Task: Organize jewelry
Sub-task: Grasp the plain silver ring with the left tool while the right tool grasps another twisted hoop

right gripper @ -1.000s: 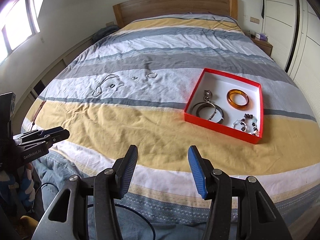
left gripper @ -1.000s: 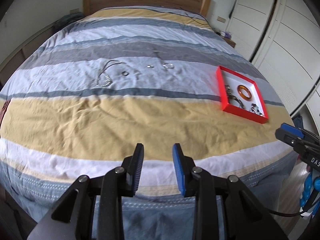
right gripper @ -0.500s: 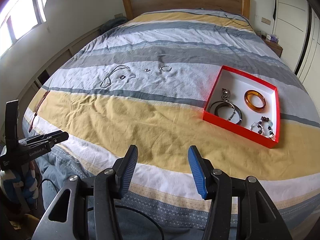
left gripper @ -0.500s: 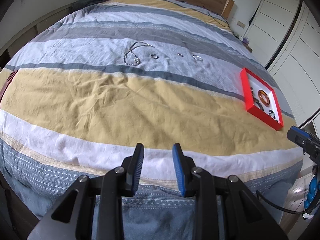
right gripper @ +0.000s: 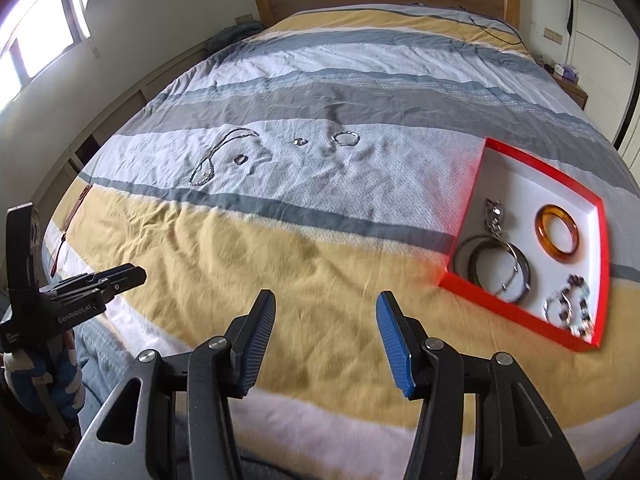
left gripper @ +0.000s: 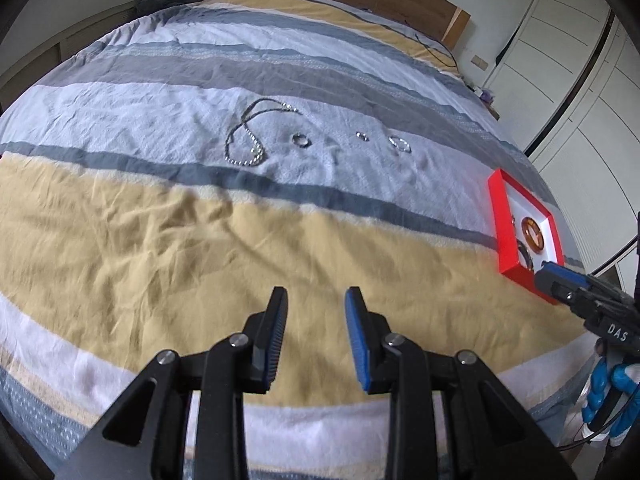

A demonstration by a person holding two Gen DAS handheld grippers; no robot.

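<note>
While both tongs, left tongs (left gripper: 316, 336) and right tongs (right gripper: 326, 340), gape empty, the limp, light necklace (left gripper: 250, 136) ahead wants pinching at its bunched loop.

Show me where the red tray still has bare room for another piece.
The red tray is bare along its far end, beyond the amber bangle and metal clasp. Its near end is crowded with the steel bangles and beaded bracelet.
</note>
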